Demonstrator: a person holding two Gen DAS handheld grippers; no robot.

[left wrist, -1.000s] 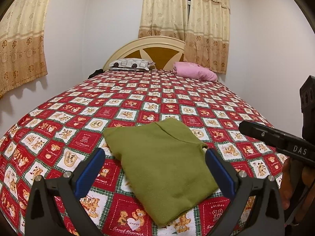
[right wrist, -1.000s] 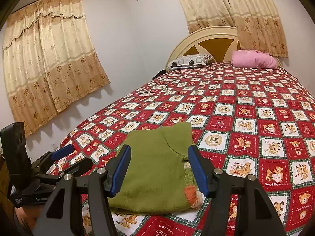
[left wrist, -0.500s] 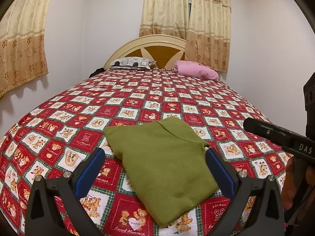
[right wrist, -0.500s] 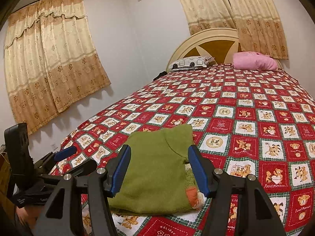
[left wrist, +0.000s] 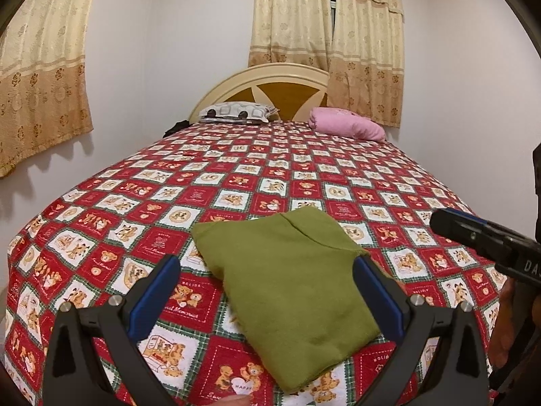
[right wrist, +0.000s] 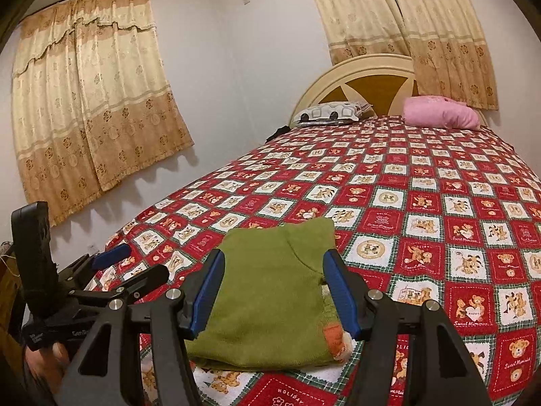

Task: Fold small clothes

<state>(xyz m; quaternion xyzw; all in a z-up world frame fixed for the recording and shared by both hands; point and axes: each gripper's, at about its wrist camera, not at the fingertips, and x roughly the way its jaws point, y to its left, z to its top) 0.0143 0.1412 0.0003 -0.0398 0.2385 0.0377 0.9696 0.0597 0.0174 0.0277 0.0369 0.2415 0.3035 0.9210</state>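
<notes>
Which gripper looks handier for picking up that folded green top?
Probably the right gripper: the green top sits centred between its open fingers. The left gripper is open too, but the top lies skewed there.

"DA" in white capitals on black body of right gripper, cut off by picture edge in left wrist view. On bedspread red patches: "HOLIDAY" arched over teddy, "Sweet Memories" in script beneath; "HAPPY" on white heart between two bears. Same words repeated on patches in right wrist view: "HOLIDAY" at bottom, "Sweet Memories" at right. Small white print on left gripper body, too blurred to read.
</notes>
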